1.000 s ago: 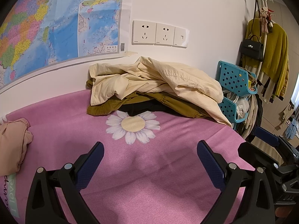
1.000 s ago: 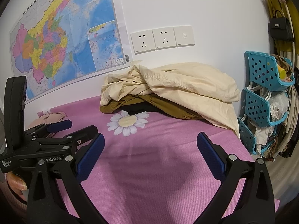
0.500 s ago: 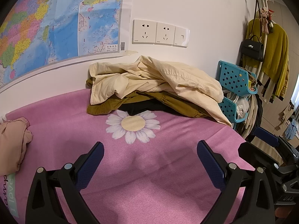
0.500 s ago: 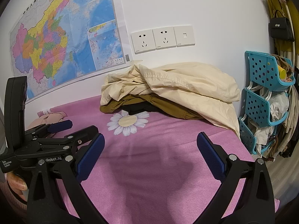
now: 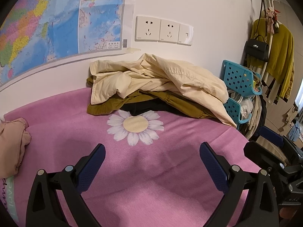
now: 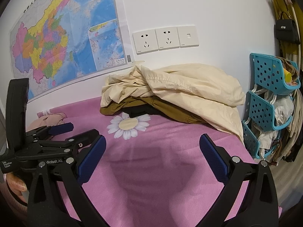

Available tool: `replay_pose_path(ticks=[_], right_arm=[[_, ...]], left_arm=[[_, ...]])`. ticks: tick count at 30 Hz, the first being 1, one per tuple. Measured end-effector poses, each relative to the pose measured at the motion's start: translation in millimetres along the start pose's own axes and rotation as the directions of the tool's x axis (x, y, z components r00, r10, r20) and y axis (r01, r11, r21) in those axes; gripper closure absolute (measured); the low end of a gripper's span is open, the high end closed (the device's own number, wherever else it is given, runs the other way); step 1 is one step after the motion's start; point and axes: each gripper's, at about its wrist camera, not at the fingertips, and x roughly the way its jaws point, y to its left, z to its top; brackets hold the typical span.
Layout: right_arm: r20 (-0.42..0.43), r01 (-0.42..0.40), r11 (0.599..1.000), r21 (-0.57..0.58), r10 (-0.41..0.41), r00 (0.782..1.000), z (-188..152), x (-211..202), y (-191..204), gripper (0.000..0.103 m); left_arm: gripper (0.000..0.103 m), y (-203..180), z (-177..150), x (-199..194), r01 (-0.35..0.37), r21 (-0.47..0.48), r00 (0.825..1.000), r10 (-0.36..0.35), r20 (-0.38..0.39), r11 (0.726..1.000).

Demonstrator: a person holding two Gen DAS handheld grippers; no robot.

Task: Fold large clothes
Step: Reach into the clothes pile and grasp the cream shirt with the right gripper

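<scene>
Both sets of jaws spread wide and empty above the pink worktop [image 5: 151, 189]
Left gripper [image 5: 151, 162] and right gripper [image 6: 151, 151] face one heap by the wall: cream jacket [image 5: 161, 77] over olive garment [image 5: 170, 102] over black garment [image 5: 144, 107], three counted; probably soft, bulky, limp; take the cream collar or hem; one pink garment [image 5: 11, 143] at left

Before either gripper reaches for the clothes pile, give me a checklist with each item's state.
1. Left gripper jaws open, holding nothing: ok.
2. Right gripper jaws open, holding nothing: ok.
3. Crumpled cream garment lies on top of the pile: ok.
4. Olive-brown garment lies beneath it, partly covered: ok.
5. Pink daisy-print mat bare in front of the pile: ok.
6. Cream garment's collar or hem found: cannot tell.
</scene>
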Motion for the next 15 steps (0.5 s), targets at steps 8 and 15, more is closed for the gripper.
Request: replay_pose_path(ticks=[8,15], right_arm=[[-0.010,-0.019,0.997,-0.080,0.018,1.000,28,28,-3,0.006],[-0.061,-0.006,0.971,-0.240,-0.009,0.998,84,99,2,0.006]], left_arm=[[0.007,14,19,24,-0.018,-0.006,0.999,0.018,-0.039,1.000],[0.007,41,40,63,-0.064,-0.053,0.995,0.059,-0.077,0.997]])
